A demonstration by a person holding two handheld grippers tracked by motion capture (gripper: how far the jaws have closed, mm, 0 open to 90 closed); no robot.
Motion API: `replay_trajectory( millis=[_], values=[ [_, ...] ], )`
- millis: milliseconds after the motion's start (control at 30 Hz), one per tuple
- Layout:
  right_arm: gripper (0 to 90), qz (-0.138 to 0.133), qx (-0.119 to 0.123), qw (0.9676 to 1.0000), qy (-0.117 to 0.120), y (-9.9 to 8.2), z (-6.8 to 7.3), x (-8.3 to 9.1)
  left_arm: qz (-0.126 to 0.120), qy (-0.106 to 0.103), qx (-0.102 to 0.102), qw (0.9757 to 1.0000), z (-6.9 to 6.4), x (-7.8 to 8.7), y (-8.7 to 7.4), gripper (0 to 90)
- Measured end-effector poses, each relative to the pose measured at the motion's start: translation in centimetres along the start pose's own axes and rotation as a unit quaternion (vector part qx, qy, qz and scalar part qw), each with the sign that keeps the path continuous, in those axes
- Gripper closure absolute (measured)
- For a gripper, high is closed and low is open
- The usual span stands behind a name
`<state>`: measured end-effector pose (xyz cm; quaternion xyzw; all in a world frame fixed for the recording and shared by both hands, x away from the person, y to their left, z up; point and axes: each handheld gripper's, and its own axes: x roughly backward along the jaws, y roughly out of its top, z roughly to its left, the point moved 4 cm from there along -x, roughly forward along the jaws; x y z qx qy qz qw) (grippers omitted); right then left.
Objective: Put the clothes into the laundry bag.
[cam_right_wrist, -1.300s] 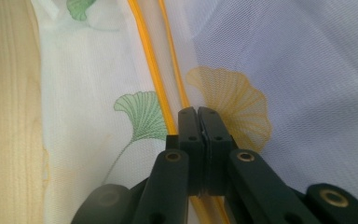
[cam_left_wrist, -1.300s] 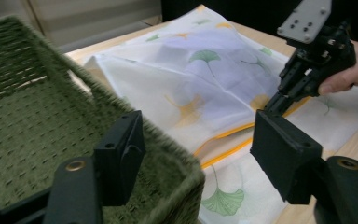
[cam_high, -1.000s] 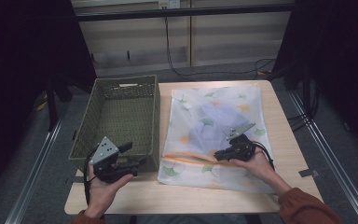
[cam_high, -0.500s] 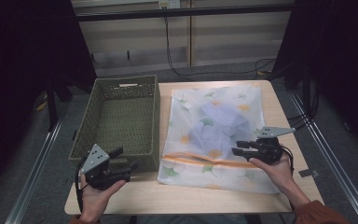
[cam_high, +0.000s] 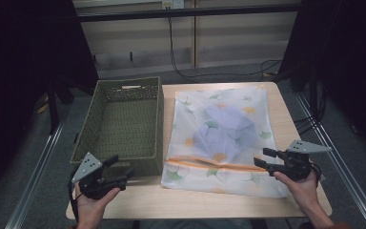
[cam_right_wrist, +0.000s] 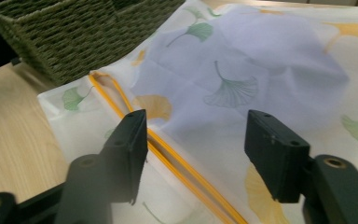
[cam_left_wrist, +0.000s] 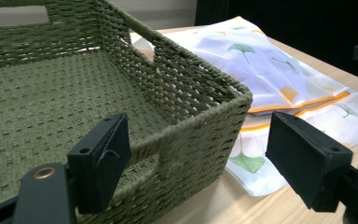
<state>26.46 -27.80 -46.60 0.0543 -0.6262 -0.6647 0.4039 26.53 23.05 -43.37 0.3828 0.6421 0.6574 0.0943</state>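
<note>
Change: since a second ago both hand-held grippers have pulled back from the bag toward the near edge of the tabletop; the left has slid left and down off the basket's near wall, the right has moved out to the bag's right end.
Meaning: I judge this a pause or a regrip; nothing is held, so work on the bag's opening is not under way.
Tabletop (cam_high: 219,200): one, pale wood, carrying the basket and bag side by side.
Basket (cam_high: 124,124): one, green woven, empty, on the left half; its right wall is just beside the bag's left edge, perhaps touching.
Bag (cam_high: 224,133): one, sheer white mesh with a ginkgo-leaf print, lying flat on the right half; a folded pale-blue cloth shows through it; an orange-edged zip line runs across its near end.
Cloth (cam_high: 224,129): one, inside the bag, near its middle.
Left hand-held gripper (cam_high: 119,172): one, jaws spread wide with nothing between them, hovering at the basket's near right corner; its own view looks across that corner toward the bag.
Right hand-held gripper (cam_high: 263,159): one, jaws spread, empty, pointing left along the orange zip line at the bag's right end; its own view shows the orange edge running between the jaws, untouched.
Hands: two, one on each gripper.
</note>
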Motion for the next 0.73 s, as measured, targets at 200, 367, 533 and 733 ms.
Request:
replay_trajectory(
  millis=[200,367,533,733],
  values=[
    [28.5,-0.018,0.001,0.9998,-0.012,-0.4,0.3,1.7,-0.011,0.013,0.007,0.9998,0.5,1.2,-0.5,21.2],
    [19.6,-0.029,-0.011,0.9992,-0.024,-0.7,-0.1,3.1,-0.02,0.029,0.019,0.9992,1.2,2.2,-1.0,20.9],
    [16.7,-0.036,-0.032,0.9981,-0.04,-1.3,-0.4,4.1,-0.008,0.04,-0.012,0.9991,0.9,2.2,-1.0,20.4],
    [14.6,-0.022,-0.026,0.9982,-0.049,-1.1,-0.5,3.8,-0.002,0.037,-0.019,0.9991,0.5,1.9,-1.2,18.9]
  ],
)
